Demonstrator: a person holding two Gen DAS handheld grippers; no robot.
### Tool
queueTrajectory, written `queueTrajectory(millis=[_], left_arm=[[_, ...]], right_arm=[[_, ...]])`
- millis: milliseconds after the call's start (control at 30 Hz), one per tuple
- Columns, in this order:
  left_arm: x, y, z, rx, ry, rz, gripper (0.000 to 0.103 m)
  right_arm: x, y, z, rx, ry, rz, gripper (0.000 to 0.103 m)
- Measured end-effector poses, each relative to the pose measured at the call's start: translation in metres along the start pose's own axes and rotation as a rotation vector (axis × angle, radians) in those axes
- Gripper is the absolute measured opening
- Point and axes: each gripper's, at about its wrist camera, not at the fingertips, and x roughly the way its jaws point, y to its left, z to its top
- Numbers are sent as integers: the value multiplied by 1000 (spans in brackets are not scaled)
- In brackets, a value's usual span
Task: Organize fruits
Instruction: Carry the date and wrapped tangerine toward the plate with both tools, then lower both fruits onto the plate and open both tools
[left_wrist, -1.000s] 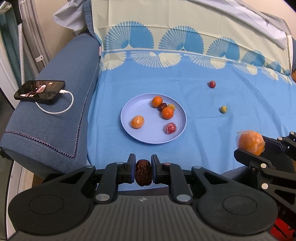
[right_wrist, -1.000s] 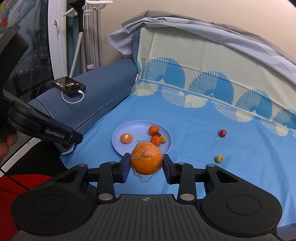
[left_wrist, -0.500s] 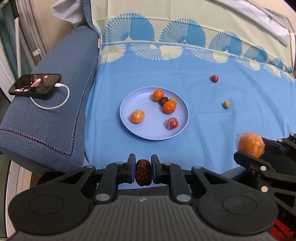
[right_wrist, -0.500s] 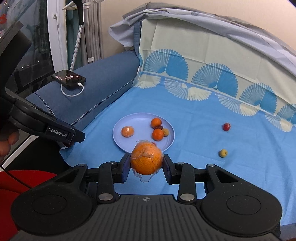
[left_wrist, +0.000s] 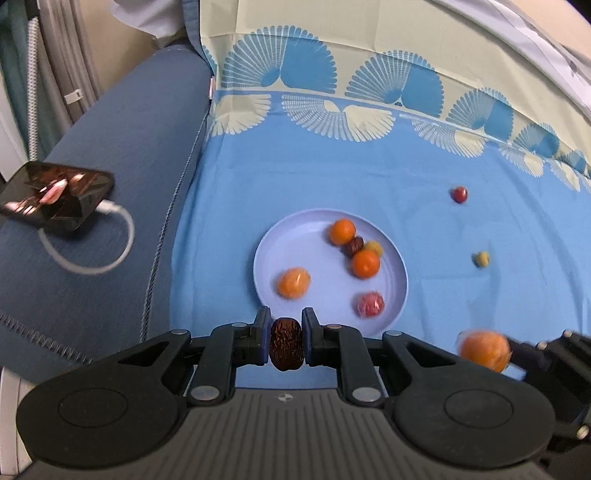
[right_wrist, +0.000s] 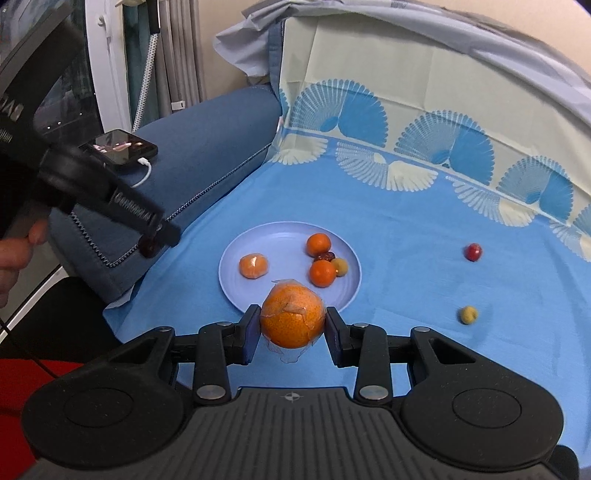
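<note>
My left gripper (left_wrist: 286, 341) is shut on a dark wrinkled date (left_wrist: 286, 345), just short of the near rim of the lilac plate (left_wrist: 295, 240). My right gripper (right_wrist: 291, 330) is shut on a plastic-wrapped orange (right_wrist: 292, 320), near the plate's (right_wrist: 266, 240) front edge. The plate holds two small oranges, a wrapped orange (left_wrist: 293, 282), a red wrapped fruit (left_wrist: 370, 303), a date and a yellow fruit. A red fruit (left_wrist: 459, 194) and a yellow fruit (left_wrist: 481, 258) lie loose on the blue cloth to the right. The right gripper's orange (left_wrist: 484, 349) shows in the left wrist view, and the left gripper (right_wrist: 149, 245) in the right wrist view.
A blue sofa armrest (left_wrist: 110, 166) runs along the left, with a phone (left_wrist: 55, 201) on a white cable (left_wrist: 96, 258) on it. The patterned cloth (left_wrist: 369, 166) climbs the backrest behind the plate. A white frame and curtains (right_wrist: 110, 74) stand at far left.
Both grippers have moved forward and down toward the plate, each still holding its fruit. The plate looks nearer and larger in both views.
</note>
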Motion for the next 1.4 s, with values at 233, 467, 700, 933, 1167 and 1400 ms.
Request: queueTrajectory(millis=[233, 467, 700, 933, 1167, 1400], left_arm=[[53, -3, 35, 3, 3, -48, 19], [109, -13, 51, 41, 27, -91, 19], [144, -21, 56, 94, 33, -114, 19], [145, -16, 62, 63, -21, -89, 103], [93, -4, 41, 73, -47, -40, 103], [36, 4, -17, 49, -8, 44, 103]], right_arm=[[53, -9, 17, 5, 26, 9, 39], [105, -21, 24, 8, 79, 22, 39], [145, -30, 25, -7, 117, 26, 39], [170, -35, 29, -4, 140, 49, 59], [132, -33, 32, -1, 72, 0, 98], [74, -22, 3, 32, 124, -4, 100]])
